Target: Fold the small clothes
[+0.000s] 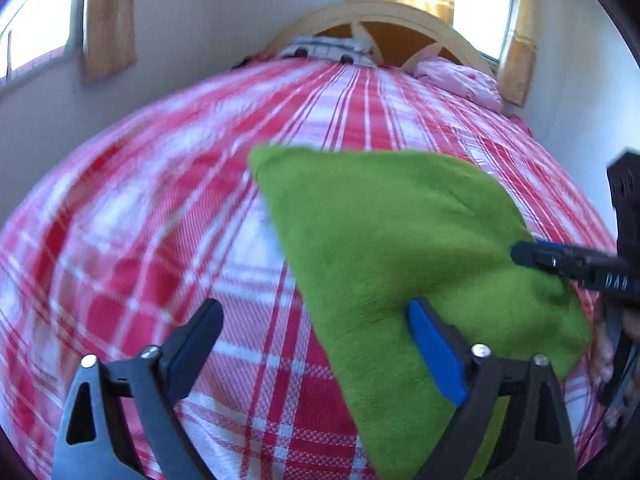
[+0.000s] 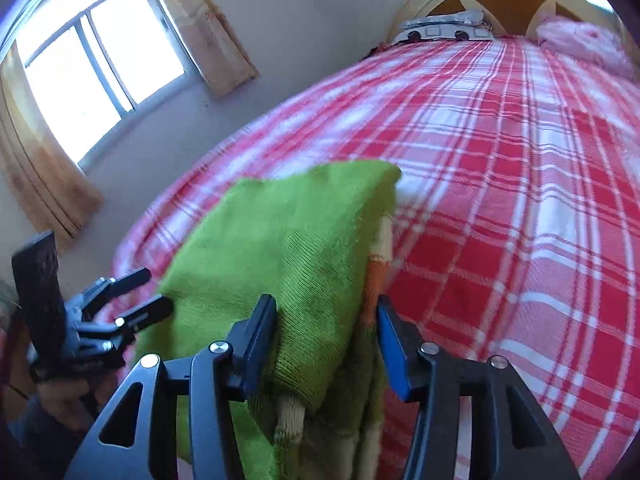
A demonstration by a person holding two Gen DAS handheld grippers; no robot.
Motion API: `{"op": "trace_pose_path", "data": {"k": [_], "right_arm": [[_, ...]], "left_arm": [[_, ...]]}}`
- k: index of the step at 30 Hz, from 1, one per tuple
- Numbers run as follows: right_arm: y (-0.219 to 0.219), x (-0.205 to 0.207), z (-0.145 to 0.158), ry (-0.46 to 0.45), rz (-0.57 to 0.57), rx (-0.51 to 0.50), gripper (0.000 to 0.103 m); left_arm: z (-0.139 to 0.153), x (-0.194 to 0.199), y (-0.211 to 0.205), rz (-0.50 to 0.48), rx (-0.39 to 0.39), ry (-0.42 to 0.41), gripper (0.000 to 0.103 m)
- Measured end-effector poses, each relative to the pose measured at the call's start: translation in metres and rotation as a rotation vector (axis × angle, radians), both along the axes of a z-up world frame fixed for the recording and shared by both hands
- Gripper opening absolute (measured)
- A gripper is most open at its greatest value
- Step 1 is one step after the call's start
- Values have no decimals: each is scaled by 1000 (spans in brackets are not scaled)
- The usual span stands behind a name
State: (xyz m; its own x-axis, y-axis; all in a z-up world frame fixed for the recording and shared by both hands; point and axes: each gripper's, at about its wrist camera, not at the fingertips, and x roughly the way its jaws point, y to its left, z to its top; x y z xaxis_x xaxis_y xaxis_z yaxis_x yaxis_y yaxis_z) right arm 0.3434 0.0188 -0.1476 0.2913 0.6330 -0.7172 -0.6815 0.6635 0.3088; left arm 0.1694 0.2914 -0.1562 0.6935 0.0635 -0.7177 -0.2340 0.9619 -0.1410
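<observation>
The only writing I can make out is a few pale letters on the black body of the right gripper (image 1: 532,258) as it pokes in from the right edge of the left wrist view; they look like "DAB" or similar, too blurred to read for sure.

The left gripper (image 1: 316,320) points down at the bed, its 2 fingers spread wide. Its left finger (image 1: 200,328) hangs over bare bedspread (image 1: 140,200), and the blue pad (image 1: 434,346) of the other lies against the left part of the green garment (image 1: 380,240), with nothing pinched between them. From the right wrist view the same gripper (image 2: 146,292) shows at the lower left with its fingers apart, a hand (image 2: 60,396) wrapped round its handle (only partly in view, dark and blurred).

The right gripper (image 2: 326,320) also angles down, fingers parted to either side of the garment's near fold. The cloth sits between the pads, but I cannot tell whether they press on it.

The green garment (image 2: 288,240) lies folded on the red and white checked bedspread near the close end of the bed, with cream and orange knit trim (image 2: 378,264) showing along its right edge. A pink bundle (image 1: 460,80) lies by the wooden headboard (image 1: 380,28).
</observation>
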Motion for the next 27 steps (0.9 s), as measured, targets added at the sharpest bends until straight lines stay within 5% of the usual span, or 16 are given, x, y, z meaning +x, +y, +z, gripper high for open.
{"op": "trace_pose_path", "data": {"k": [8, 20, 27], "right_arm": [[-5, 3, -19, 1, -75, -46, 78], [-9, -16, 4, -36, -165, -40, 79], [-31, -82, 57, -211, -123, 1, 80]], "left_arm": [[-7, -3, -2, 20, -5, -26, 103], [11, -21, -12, 29, 43, -32, 103], [49, -58, -31, -10, 75, -128, 103]]}}
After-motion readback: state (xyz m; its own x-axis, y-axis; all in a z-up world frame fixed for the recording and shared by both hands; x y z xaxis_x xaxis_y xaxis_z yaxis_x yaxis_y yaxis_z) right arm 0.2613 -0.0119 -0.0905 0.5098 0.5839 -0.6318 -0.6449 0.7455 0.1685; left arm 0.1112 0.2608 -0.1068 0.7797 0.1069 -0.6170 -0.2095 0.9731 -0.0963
